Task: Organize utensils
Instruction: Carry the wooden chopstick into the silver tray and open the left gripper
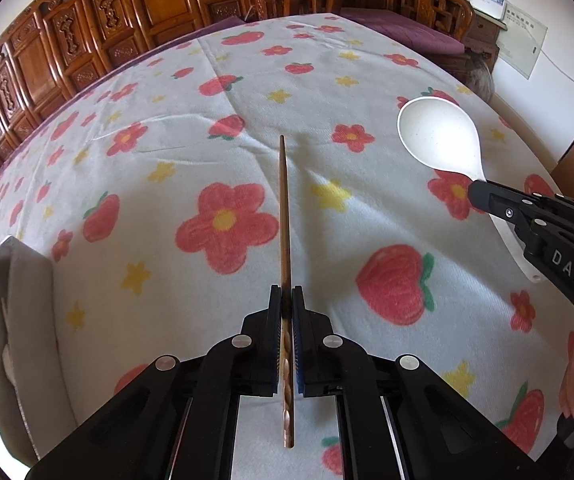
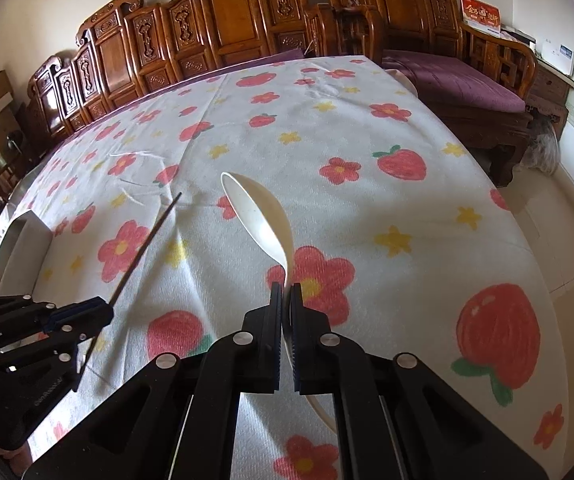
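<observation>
Clamped in the left gripper (image 1: 286, 294) is a brown wooden chopstick (image 1: 284, 208), its tip angled out over the middle of the table, while the right gripper (image 2: 286, 292) is closed on the neck of a white rice spoon (image 2: 259, 216) held over the table's right side. Both utensils look picked up but not yet put away, and the likely destination, a grey tray (image 1: 15, 320) at the left edge, seems to hold neither. Nothing on the flowered tablecloth (image 1: 367, 220) blocks the way; carved wooden chairs (image 2: 223, 20) stand beyond the far edge.
</observation>
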The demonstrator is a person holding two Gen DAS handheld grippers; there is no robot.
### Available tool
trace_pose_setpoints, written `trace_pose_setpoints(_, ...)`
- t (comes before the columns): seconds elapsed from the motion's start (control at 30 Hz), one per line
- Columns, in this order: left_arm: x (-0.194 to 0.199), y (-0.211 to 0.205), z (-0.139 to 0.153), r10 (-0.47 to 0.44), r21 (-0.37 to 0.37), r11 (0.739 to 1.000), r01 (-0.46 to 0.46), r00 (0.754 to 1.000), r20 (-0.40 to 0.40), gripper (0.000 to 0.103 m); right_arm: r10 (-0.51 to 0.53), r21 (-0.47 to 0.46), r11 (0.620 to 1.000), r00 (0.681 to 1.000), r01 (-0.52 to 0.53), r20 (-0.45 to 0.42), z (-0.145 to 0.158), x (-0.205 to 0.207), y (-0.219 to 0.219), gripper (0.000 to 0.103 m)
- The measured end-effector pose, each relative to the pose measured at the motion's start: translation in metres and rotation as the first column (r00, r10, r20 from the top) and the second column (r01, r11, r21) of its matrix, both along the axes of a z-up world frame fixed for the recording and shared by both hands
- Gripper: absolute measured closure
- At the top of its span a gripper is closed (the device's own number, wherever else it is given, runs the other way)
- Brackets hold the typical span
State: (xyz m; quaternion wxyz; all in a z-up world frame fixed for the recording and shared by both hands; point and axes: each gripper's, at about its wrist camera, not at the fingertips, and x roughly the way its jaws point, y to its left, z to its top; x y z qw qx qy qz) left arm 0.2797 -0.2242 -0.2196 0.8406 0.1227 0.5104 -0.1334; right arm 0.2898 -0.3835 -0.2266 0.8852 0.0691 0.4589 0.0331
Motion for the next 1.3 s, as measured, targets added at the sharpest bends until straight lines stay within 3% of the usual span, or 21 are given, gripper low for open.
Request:
trace_pose_setpoints(0.47,-0.025,0.039,0.052,0.025,-0.041,0.999,-0.021,0.996,0.09,0.099,0.102,0.03,0.994,0.994,-0.103,0.039,0.016,-0.006,0.034,0.098)
trace_pose_setpoints(1.3,-0.067,0.153,0.11,0.112,-0.103,0.99,-0.094,0.977,0.18,0.099,0.314,-0.005,0.949,0.941,-0.316,0.13,0.067,-0.04,0.123,0.098)
